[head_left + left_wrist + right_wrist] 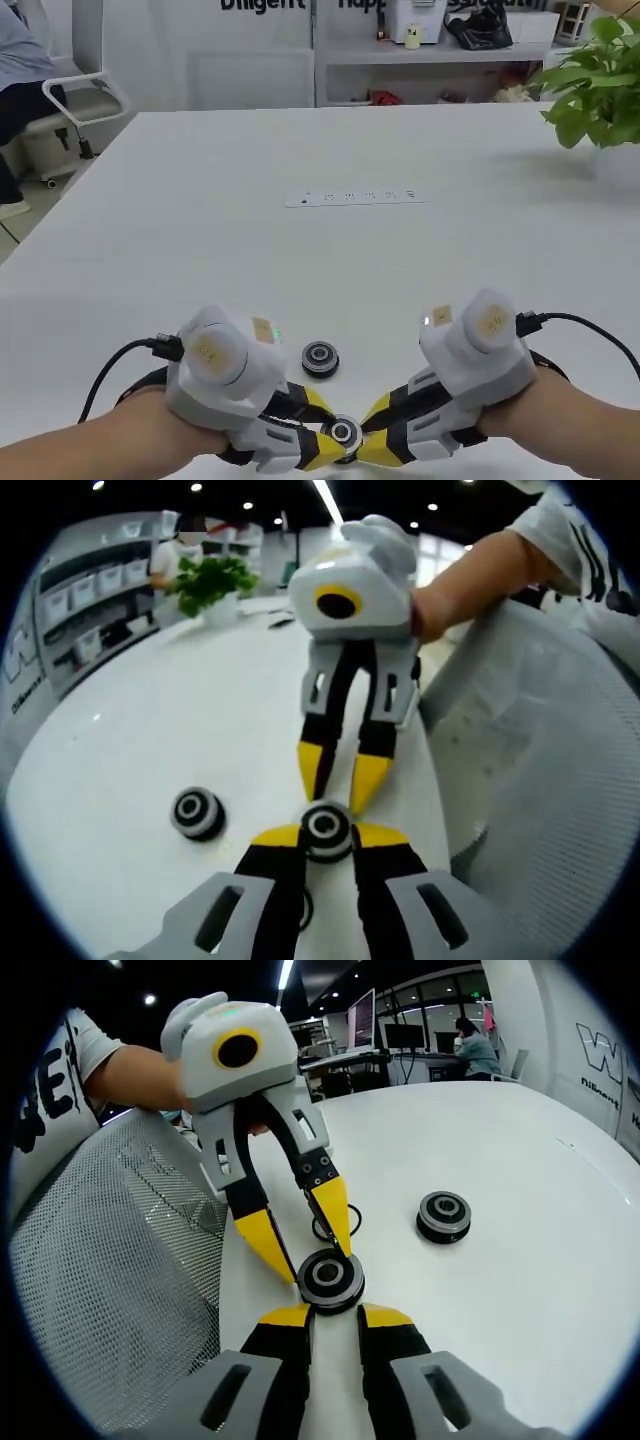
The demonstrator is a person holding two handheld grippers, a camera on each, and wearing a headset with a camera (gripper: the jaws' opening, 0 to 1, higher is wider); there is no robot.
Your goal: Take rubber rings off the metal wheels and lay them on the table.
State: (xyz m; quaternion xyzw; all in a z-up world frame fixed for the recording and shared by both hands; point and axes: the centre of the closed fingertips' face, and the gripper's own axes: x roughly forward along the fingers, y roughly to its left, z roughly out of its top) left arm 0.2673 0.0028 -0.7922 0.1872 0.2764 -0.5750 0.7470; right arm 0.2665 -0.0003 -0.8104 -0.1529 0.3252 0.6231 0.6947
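Round metal wheel (343, 432), black rubber rim, at near edge of smooth white table (300, 260): clamped between yellow tips of left gripper (327, 835). Right gripper (335, 1317) tips touching rim, grip indeterminate. Second wheel (320, 357) lying nearby.

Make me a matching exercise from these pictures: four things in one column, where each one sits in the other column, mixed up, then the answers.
Things:
1. nearer wheel
2. farther wheel
3. power strip
4. plant

Places:
A. at the right side of the table
B. flat in the table's middle
C. between the tips of the left claw and right claw
D. lying free on the table

Pairs: 1-C, 2-D, 3-B, 4-A
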